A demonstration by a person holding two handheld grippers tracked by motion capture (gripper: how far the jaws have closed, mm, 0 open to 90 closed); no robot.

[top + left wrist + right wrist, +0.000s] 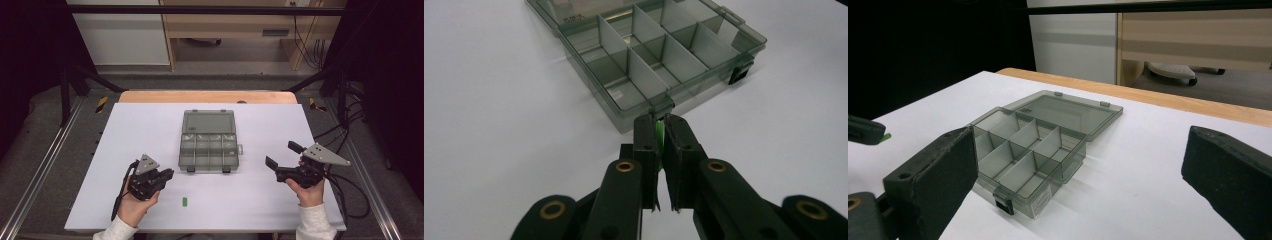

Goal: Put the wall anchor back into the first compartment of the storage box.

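High view: the left tool hangs low over the white surface, short of the open organizer box; a green piece lies nearby. Left gripper view: it pinches a green sliver. Right gripper view: the right tool gapes empty. Lid lettering unreadable.

Box: on the sheet, about midway across it, lid laid flat on the far side, compartments toward me.
Sheet: on the table, whose far edge lies behind it.
My left gripper: near left of the box, jaws toward its near left corner, with a small piece between them.
Second small piece: on the sheet, before the box, just right of my left gripper.
My right gripper: right of the box, apart from it, jaws toward it.
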